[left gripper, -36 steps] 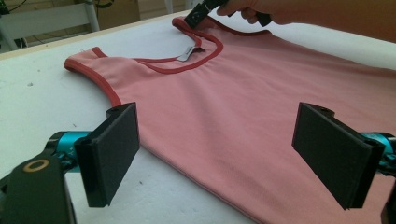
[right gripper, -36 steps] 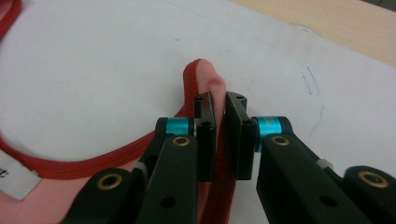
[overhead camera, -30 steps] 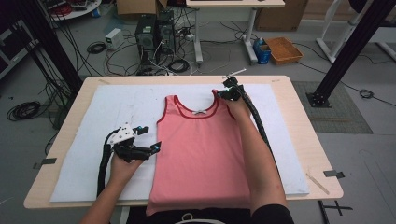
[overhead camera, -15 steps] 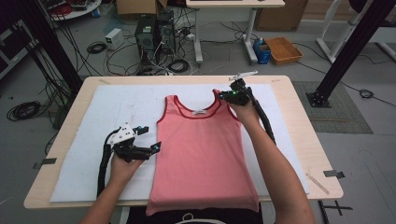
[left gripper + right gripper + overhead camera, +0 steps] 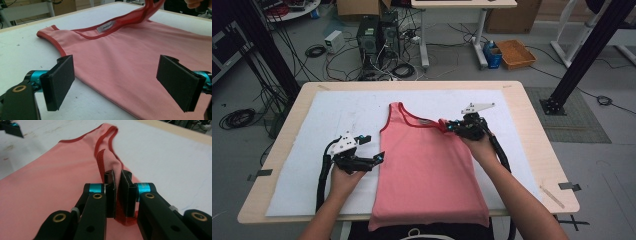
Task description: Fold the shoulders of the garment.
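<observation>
Right gripper (image 5: 446, 126) is clamped on the right shoulder strap (image 5: 110, 162) of the pink tank top (image 5: 427, 170) and has it lifted off the white mat (image 5: 312, 115). Left gripper (image 5: 374, 148) hangs wide open just beside the top's left edge, holding nothing. Looks like folding has barely begun: the body lies flat mid-table, hem over the near edge. Neck label (image 5: 106, 26) has writing, too blurry to read.
</observation>
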Demonstrator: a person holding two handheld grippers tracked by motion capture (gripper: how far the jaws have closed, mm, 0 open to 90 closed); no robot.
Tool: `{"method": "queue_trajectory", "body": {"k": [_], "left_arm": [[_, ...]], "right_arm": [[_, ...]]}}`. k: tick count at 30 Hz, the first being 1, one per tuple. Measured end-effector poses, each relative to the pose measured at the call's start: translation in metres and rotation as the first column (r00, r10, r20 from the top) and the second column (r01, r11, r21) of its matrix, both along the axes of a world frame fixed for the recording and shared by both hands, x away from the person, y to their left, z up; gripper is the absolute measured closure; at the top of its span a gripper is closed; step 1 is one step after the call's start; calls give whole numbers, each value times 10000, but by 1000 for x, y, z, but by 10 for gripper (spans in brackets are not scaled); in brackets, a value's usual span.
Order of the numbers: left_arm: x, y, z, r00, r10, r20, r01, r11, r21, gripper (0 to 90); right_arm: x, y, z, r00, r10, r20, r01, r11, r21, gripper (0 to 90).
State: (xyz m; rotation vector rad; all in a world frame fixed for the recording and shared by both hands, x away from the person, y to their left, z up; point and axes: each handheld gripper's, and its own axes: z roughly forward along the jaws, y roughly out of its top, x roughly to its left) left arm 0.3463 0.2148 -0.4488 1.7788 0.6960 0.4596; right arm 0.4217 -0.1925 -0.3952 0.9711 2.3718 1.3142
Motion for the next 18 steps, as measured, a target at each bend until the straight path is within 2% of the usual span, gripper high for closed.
{"method": "queue_trajectory", "body": {"k": [1,4,5,7,8,10,11,15,17,18], "left_arm": [[0,0,0,10000,15,18,-15,10000,-9,151],[0,0,0,10000,7,24,-7,10000,25,151],[0,0,0,10000,8,23,-8,10000,26,151],[0,0,0,10000,12,19,-12,10000,21,151],[0,0,0,10000,14,18,-14,10000,15,151],[0,0,0,10000,-7,36,7,10000,50,151],[0,-1,0,10000,-6,31,6,10000,51,151],[-1,-1,0,10000,25,34,-26,9999,97,151],[-1,-1,0,10000,38,54,-39,9999,105,151],[-1,-1,0,10000,45,57,-46,9999,102,151]], "right_arm": [[-10,0,-6,9999,119,91,-118,9999,-78,828],[-18,-1,-11,10000,72,56,-71,9999,-104,794],[-28,-3,-20,9998,18,-176,-20,9999,-99,694],[-30,-3,-22,9997,18,-248,-21,9999,-144,681],[-37,-5,-27,9991,83,-422,-89,9999,-133,667],[-48,-7,-28,9998,109,-145,-114,9993,-352,627],[-51,-9,-26,9999,86,55,-85,9997,-226,593],[-53,-11,-15,9979,-21,644,23,10000,-18,577],[-49,-7,-13,9978,107,655,-107,9999,-2,552],[-44,-1,-15,9983,366,443,-361,9993,-123,530]]}}
